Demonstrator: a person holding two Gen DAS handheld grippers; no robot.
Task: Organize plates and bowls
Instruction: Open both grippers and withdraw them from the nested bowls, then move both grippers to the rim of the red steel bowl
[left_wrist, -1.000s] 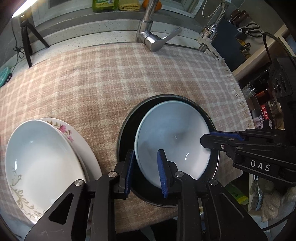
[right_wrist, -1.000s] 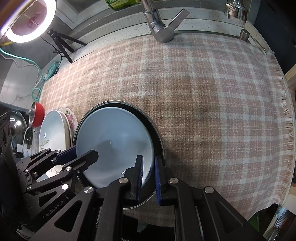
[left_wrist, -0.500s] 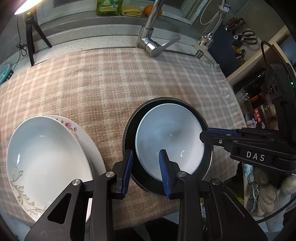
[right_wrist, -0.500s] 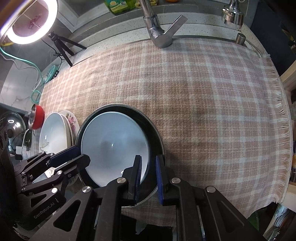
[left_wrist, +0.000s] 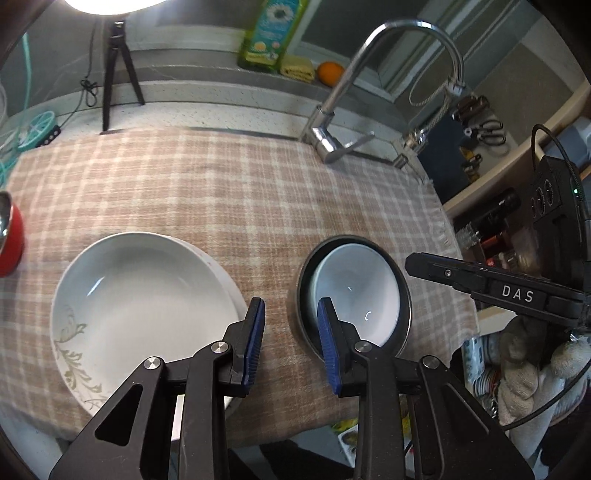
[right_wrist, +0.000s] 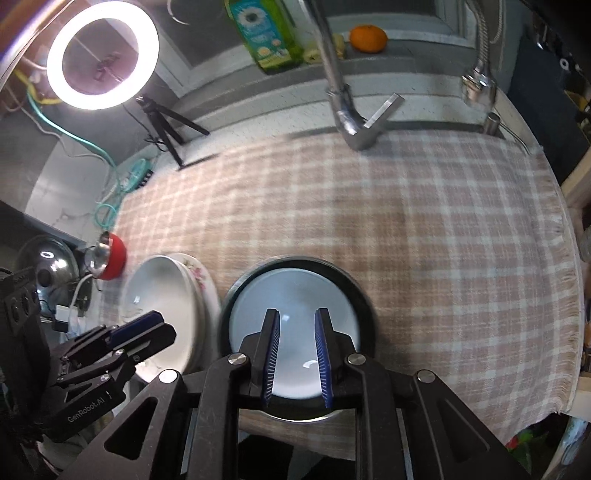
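Note:
A pale blue bowl (left_wrist: 354, 291) (right_wrist: 295, 317) sits inside a black plate (left_wrist: 303, 280) (right_wrist: 365, 295) on the checked cloth. To its left, a white deep plate (left_wrist: 144, 306) (right_wrist: 159, 291) rests on a floral plate (right_wrist: 199, 273). My left gripper (left_wrist: 291, 343) (right_wrist: 140, 328) hovers open over the bare cloth between the two stacks, holding nothing. Above the blue bowl's inside hangs my right gripper (right_wrist: 295, 332) (left_wrist: 480, 280). Its jaws are opening and nothing is between them.
A chrome faucet (left_wrist: 332, 144) (right_wrist: 354, 125) stands at the cloth's far edge. A red cup (left_wrist: 9, 240) (right_wrist: 112, 254) sits left of the plates. A tripod (left_wrist: 118, 74) and ring light (right_wrist: 103, 55) are at the back left. Shelves border the right side.
Both grippers have risen and drawn back from the blue bowl's rim. The left one has shifted left over the cloth. The right jaws have come off the rim and widened.

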